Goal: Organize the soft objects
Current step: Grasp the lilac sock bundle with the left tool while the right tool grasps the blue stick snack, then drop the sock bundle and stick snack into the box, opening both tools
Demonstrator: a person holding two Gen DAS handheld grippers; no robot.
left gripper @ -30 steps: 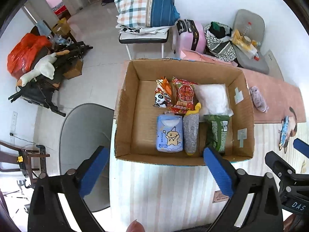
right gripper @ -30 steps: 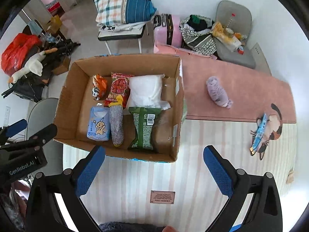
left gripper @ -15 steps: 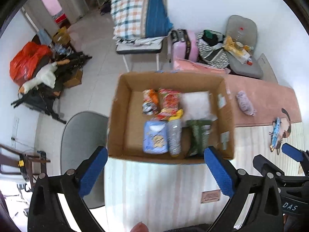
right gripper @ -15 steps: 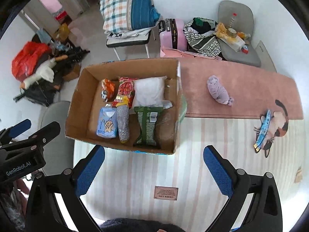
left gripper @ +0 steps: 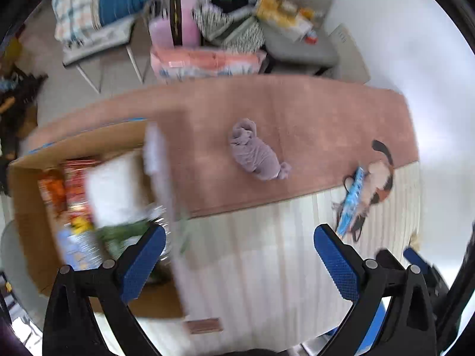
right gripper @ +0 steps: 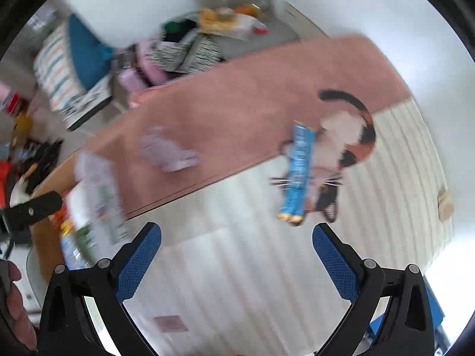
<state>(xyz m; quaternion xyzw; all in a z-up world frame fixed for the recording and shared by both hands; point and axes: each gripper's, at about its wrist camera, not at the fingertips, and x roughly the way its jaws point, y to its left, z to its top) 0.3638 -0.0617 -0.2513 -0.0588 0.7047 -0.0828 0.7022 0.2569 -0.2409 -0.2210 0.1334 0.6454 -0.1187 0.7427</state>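
Note:
A crumpled lilac cloth (left gripper: 256, 154) (right gripper: 167, 152) lies on the pink part of the table mat (left gripper: 311, 118). A blue snack packet (left gripper: 351, 200) (right gripper: 298, 175) lies on the cat picture printed at the mat's right. The cardboard box (left gripper: 35, 222) at the left holds several soft packets, blurred in both views. My left gripper (left gripper: 236, 262) is open and empty above the striped part of the mat, near the box's right wall. My right gripper (right gripper: 236, 262) is open and empty too, just short of the blue packet.
Beyond the table stand a grey chair (left gripper: 299, 44) piled with things, a pink suitcase (left gripper: 175, 26) and a checked cushion (left gripper: 98, 9) on a bench. A hand (right gripper: 14, 305) shows at the lower left of the right wrist view.
Both grippers have swung to the right, away from the box and toward the lilac cloth and the blue packet. Both views are blurred by the motion. The jaws stay open.

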